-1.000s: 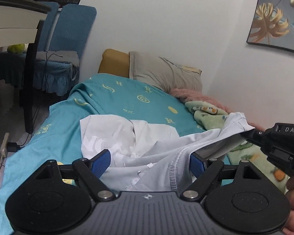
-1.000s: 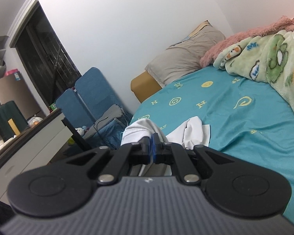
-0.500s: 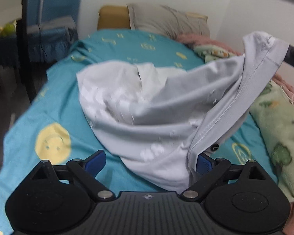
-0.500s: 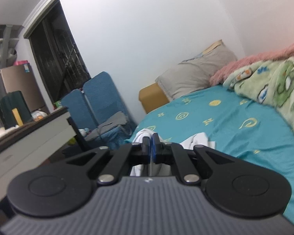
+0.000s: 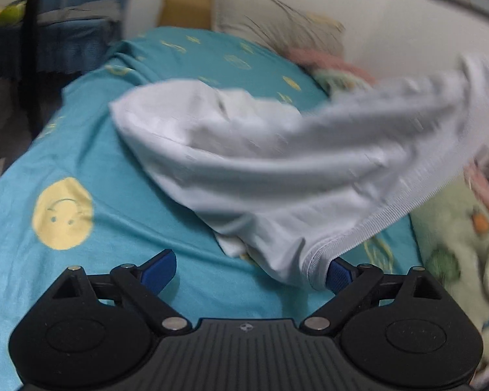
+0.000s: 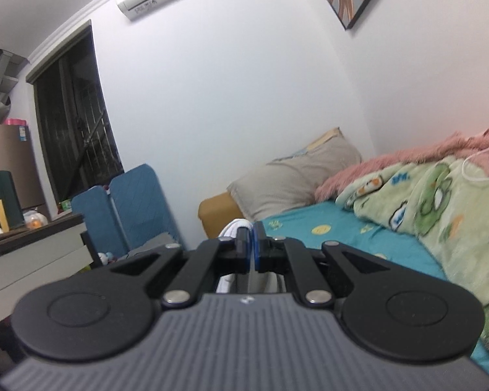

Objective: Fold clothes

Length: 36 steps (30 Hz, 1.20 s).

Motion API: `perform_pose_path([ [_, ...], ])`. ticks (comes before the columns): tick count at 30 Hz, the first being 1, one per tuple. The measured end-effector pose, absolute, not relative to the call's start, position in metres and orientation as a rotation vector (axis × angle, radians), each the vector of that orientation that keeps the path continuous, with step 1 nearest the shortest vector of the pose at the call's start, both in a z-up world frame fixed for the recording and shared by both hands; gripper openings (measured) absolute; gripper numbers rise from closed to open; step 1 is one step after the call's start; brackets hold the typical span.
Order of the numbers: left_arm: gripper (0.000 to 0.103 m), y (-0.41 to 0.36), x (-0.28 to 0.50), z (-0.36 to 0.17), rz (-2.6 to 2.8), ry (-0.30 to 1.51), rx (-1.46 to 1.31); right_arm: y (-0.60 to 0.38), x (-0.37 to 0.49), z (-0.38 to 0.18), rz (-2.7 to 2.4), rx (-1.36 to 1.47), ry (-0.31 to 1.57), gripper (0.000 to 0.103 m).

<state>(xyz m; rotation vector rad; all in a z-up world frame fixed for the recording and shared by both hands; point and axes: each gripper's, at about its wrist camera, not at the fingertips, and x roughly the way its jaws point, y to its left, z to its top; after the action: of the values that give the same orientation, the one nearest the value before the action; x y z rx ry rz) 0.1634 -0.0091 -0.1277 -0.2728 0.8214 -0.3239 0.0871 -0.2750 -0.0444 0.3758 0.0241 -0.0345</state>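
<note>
A pale grey-white T-shirt (image 5: pixel 277 169) lies partly on the teal bed sheet (image 5: pixel 114 195), and one end is drawn up off the bed toward the upper right. Its ribbed edge hangs down against the right blue pad (image 5: pixel 339 273) of my left gripper (image 5: pixel 249 272). That gripper is open wide just above the sheet, and the pads press on nothing. My right gripper (image 6: pixel 253 247) points level across the room and is shut on a fold of the shirt (image 6: pixel 233 228); white cloth shows beyond and below the pads.
A green cartoon blanket (image 6: pixel 440 202) and a pink fluffy throw (image 6: pixel 407 159) are heaped along the wall side of the bed. A grey pillow (image 6: pixel 293 182) lies at its head. Blue chairs (image 6: pixel 137 202) and a desk (image 6: pixel 32 244) stand beside the bed.
The left view has tipped down toward the bed and the open jaws have spread a little wider. The right gripper has risen with the shirt's end, stretching the cloth up and to the right.
</note>
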Motion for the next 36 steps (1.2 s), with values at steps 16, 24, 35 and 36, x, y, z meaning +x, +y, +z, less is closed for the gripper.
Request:
perform_pose_path([
  [16, 0.096, -0.015, 0.180, -0.157, -0.314, 1.042, -0.188, -0.257, 0.074, -0.040, -0.016, 0.250, 0.015, 0.005],
  [24, 0.096, 0.020, 0.184, -0.142, -0.261, 0.926, -0.449, -0.267, 0.075, -0.043, -0.040, 0.310, 0.035, 0.005],
  [35, 0.095, 0.013, 0.192, -0.143, -0.106, 0.946, -0.247, -0.289, 0.114, -0.074, -0.226, 0.347, 0.291, 0.010],
  [36, 0.095, 0.016, 0.193, -0.142, -0.093, 0.943, -0.264, -0.292, 0.117, -0.077, -0.242, 0.354, 0.313, 0.012],
])
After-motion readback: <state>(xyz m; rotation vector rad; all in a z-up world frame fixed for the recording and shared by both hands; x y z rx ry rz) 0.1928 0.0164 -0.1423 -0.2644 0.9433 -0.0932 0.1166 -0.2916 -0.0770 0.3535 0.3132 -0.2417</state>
